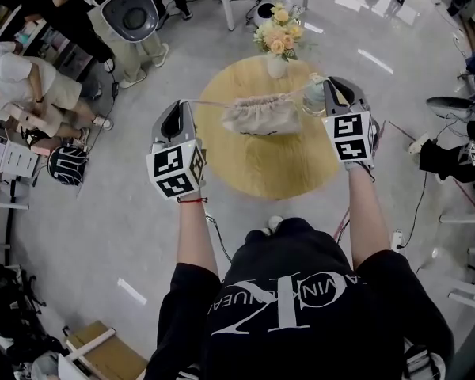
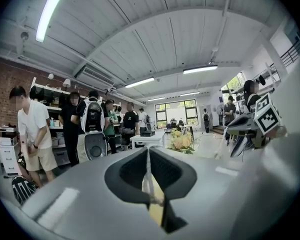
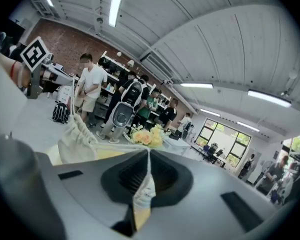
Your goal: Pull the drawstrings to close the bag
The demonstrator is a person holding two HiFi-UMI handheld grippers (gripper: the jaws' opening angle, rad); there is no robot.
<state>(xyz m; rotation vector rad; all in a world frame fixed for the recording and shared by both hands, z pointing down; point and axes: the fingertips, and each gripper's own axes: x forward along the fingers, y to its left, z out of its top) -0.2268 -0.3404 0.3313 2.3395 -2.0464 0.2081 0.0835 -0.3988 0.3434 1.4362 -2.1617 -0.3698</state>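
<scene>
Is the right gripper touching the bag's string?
Touching. The right gripper view shows the right gripper with its jaws shut on the pale drawstring, which leads out to the cloth bag.

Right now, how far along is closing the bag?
Done: the beige cloth bag on the round wooden table looks gathered shut. In hand: the left gripper and right gripper are each shut on a pale drawstring, stretched sideways. Left: perhaps a last tug, then letting go.

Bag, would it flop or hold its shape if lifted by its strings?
Likely floppy: the bag is wrinkled, sagging cloth gathered at the top. Probably light: it looks loosely filled. Thin strings may slip unless pinched firmly.
</scene>
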